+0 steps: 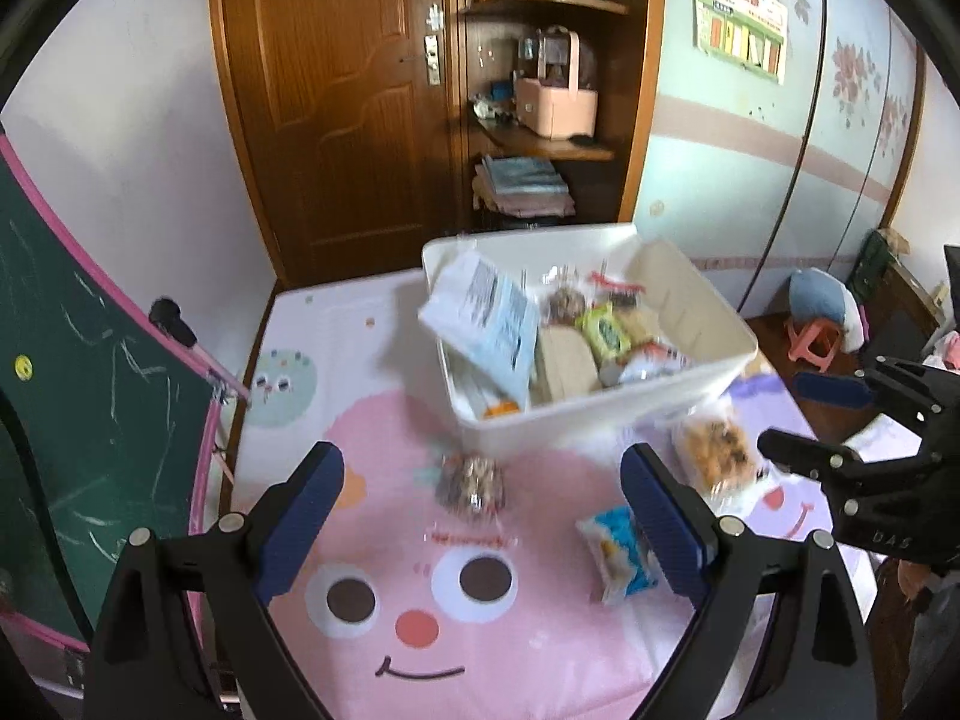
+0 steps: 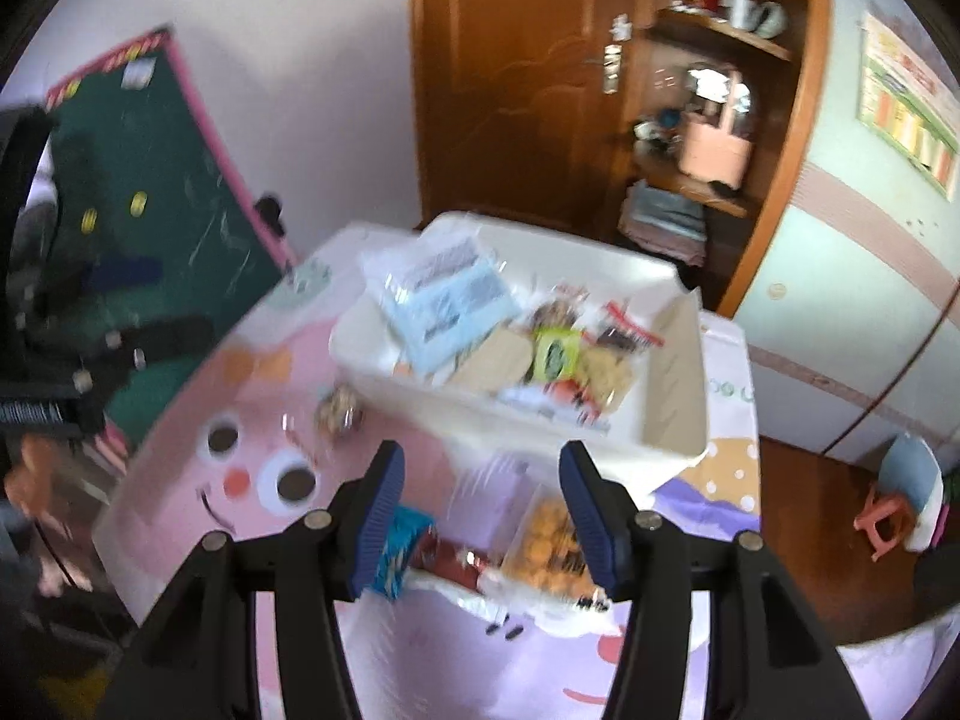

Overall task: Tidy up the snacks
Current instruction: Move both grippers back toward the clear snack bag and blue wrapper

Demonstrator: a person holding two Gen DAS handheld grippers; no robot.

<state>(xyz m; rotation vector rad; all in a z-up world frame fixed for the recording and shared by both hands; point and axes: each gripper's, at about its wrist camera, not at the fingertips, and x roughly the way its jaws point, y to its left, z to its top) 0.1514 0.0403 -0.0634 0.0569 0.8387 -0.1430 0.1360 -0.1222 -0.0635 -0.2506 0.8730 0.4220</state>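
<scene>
Where the cartoon-face mat (image 1: 420, 612) covers the tabletop, a white storage bin (image 1: 600, 420) stands toward its far side, in front of a wooden door (image 1: 336, 120) and corner shelves (image 1: 540, 144).

Bin contents: a pale blue-and-white packet (image 1: 486, 324) leans over the bin's left rim; beside it lie a tan pack (image 1: 567, 360), a green-labelled snack (image 1: 606, 333) and several clear-wrapped items, too blurred to identify further.

Snacks outside the bin, all on the mat:
- a clear bag of dark round pieces (image 1: 471, 483), just in front of the bin's near wall;
- a clear bag of orange biscuits (image 1: 717, 450), near the bin's right front corner;
- a blue-and-white packet (image 1: 618, 552), partly hidden behind the left gripper's right finger.

Left gripper (image 1: 483, 516): jaws wide apart, nothing between the pads, poised above the mat with the bag of dark pieces in the gap beyond.

Right gripper (image 2: 480, 516): jaws apart, pads clear of any item; in its own view the biscuit bag and a blue packet (image 2: 402, 552) lie on the mat below the gap. This view is motion-blurred.

A green chalkboard (image 1: 90, 396) leans at the left.
</scene>
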